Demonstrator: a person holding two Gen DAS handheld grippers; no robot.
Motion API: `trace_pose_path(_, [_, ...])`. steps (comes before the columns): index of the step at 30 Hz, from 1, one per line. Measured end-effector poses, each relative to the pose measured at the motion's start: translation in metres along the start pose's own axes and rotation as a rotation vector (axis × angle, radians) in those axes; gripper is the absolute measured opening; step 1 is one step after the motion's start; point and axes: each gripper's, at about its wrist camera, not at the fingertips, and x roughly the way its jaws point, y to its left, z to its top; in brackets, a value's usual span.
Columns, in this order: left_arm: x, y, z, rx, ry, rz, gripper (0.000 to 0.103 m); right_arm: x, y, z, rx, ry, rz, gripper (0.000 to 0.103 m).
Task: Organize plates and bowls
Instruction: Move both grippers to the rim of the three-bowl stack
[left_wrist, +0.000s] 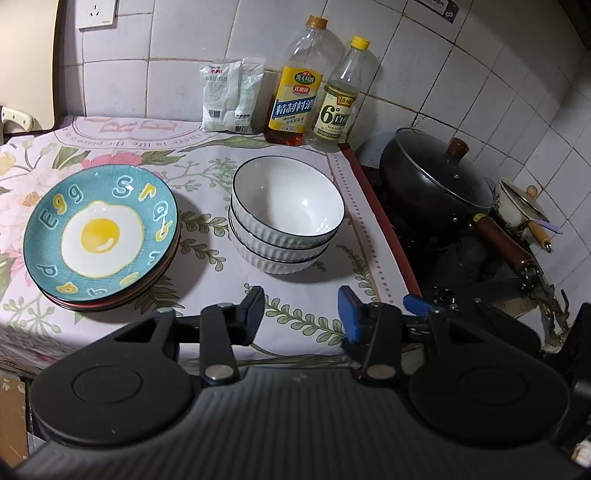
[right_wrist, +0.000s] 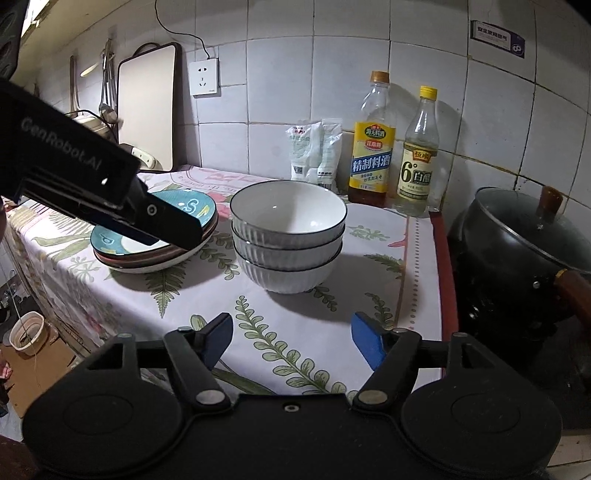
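A stack of three white ribbed bowls (left_wrist: 286, 218) stands on the floral cloth; it also shows in the right wrist view (right_wrist: 288, 236). Left of it lies a stack of plates (left_wrist: 99, 236) topped by a teal fried-egg plate, partly hidden in the right wrist view (right_wrist: 192, 218) by the left gripper's body. My left gripper (left_wrist: 301, 314) is open and empty, in front of the bowls. My right gripper (right_wrist: 291, 338) is open and empty, also in front of the bowls and above the cloth.
Two bottles (left_wrist: 295, 92) and white packets (left_wrist: 231, 96) stand against the tiled wall. A black lidded wok (left_wrist: 436, 184) sits on the stove to the right; it also shows in the right wrist view (right_wrist: 517, 243). A cutting board (right_wrist: 147, 107) leans at the back left.
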Motion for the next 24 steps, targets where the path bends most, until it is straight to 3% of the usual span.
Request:
trace_pose_path(1, [0.002, 0.001, -0.001, -0.002, -0.008, 0.000, 0.048, 0.003, 0.001, -0.002, 0.000, -0.009, 0.002, 0.086])
trace_pose_path(7, [0.010, 0.006, -0.007, -0.005, -0.086, -0.039, 0.060, 0.013, 0.017, -0.011, -0.077, -0.074, -0.029, 0.094])
trace_pose_path(12, [0.019, 0.011, -0.008, -0.028, -0.157, -0.047, 0.072, 0.038, 0.014, -0.014, -0.035, -0.070, -0.019, 0.096])
trace_pose_path(18, [0.038, 0.020, 0.004, -0.126, -0.154, -0.026, 0.075, 0.074, 0.004, -0.014, 0.025, -0.067, -0.019, 0.097])
trace_pose_path(24, [0.058, 0.043, 0.017, -0.293, -0.119, -0.078, 0.075, 0.093, -0.007, -0.005, 0.088, -0.072, -0.002, 0.097])
